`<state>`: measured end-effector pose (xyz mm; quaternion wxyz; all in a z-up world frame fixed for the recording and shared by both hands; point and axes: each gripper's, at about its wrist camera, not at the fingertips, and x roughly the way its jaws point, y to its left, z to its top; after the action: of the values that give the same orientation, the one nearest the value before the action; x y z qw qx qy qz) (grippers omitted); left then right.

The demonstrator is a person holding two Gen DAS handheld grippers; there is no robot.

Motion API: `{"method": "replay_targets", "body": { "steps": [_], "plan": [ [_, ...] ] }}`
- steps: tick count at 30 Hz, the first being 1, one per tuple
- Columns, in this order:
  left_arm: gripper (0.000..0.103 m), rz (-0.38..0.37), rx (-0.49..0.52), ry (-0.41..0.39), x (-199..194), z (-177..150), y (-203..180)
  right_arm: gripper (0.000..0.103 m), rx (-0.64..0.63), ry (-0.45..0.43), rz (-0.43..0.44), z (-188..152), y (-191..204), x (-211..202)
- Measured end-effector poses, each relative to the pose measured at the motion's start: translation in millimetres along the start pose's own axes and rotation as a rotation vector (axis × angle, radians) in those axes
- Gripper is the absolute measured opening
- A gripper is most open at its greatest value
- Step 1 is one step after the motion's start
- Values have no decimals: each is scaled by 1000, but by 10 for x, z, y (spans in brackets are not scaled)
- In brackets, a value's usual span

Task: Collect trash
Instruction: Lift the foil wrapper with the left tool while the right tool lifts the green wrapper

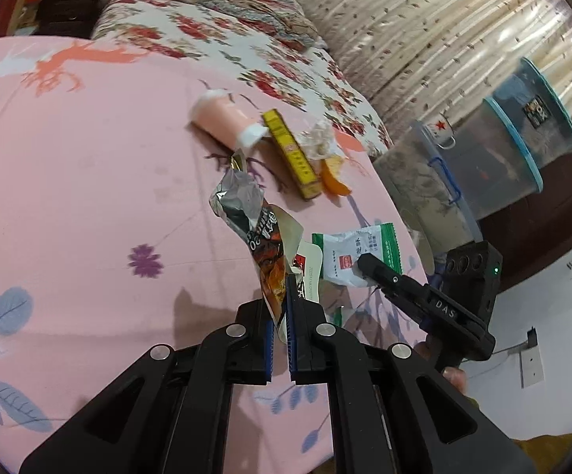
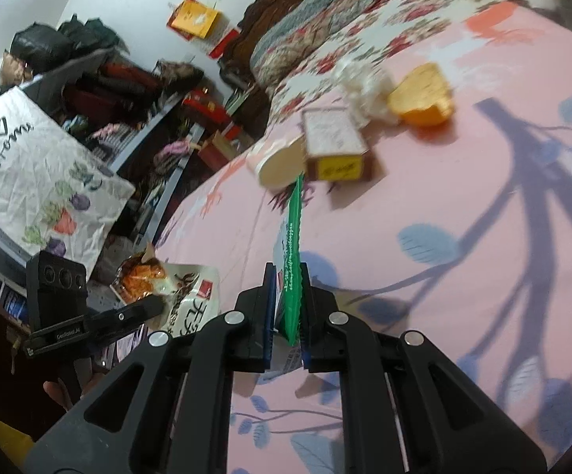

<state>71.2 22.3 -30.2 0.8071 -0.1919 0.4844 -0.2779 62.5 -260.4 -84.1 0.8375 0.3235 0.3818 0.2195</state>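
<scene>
My left gripper is shut on the lower end of a crumpled snack wrapper, orange and black with a silver inside, held above the pink bed sheet. The right wrist view shows it at the left. My right gripper is shut on a green-and-white sachet seen edge-on; the left wrist view shows the same sachet. Farther up the bed lie a pink cup on its side, a yellow box, a crumpled tissue and orange peel.
Clear plastic bins with blue rims stand beside the bed's right edge, before a curtain. A floral quilt covers the bed's far end. Cluttered shelves and a white "Home" bag are on the other side.
</scene>
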Motion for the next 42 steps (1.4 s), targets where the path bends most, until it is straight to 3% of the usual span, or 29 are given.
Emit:
{"method": "replay_targets", "body": {
  "steps": [14,42],
  "plan": [
    [5,11,36,77,304,-42,-260,12,114,-50,0,-47,-456,-335],
    [5,4,15,87,312,-92,-146,12,109,-28,1,-90,-368,-207]
  ]
}}
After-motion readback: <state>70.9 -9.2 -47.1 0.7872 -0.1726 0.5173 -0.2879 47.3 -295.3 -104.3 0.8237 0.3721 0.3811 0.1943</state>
